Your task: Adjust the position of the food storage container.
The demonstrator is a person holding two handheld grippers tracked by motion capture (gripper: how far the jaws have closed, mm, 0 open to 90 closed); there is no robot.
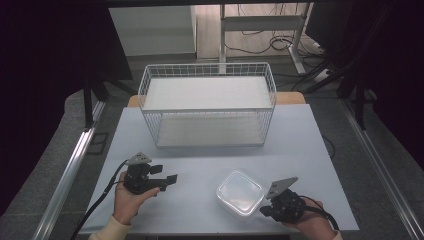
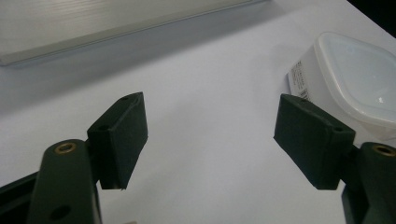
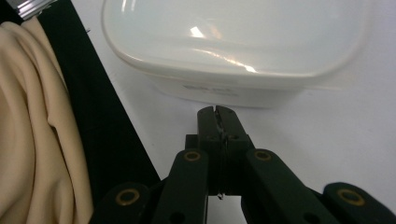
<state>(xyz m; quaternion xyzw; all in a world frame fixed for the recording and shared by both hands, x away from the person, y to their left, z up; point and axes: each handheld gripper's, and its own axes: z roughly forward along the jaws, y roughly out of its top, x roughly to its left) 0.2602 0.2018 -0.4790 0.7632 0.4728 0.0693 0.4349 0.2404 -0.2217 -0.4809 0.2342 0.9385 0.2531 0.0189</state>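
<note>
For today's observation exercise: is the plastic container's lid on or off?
On: the lid sits flat over the container, its rim overhanging all round.

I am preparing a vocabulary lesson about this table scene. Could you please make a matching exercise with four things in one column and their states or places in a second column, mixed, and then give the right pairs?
Things:
1. left gripper
2. right gripper
3. plastic container
4. wire basket

States or places:
A. at the far side of the table, nothing in it
B. jaws pressed together, holding nothing
C. lid on, near the table's front edge
D. jaws wide apart, holding nothing

Pairs: 1-D, 2-B, 3-C, 4-A
</note>
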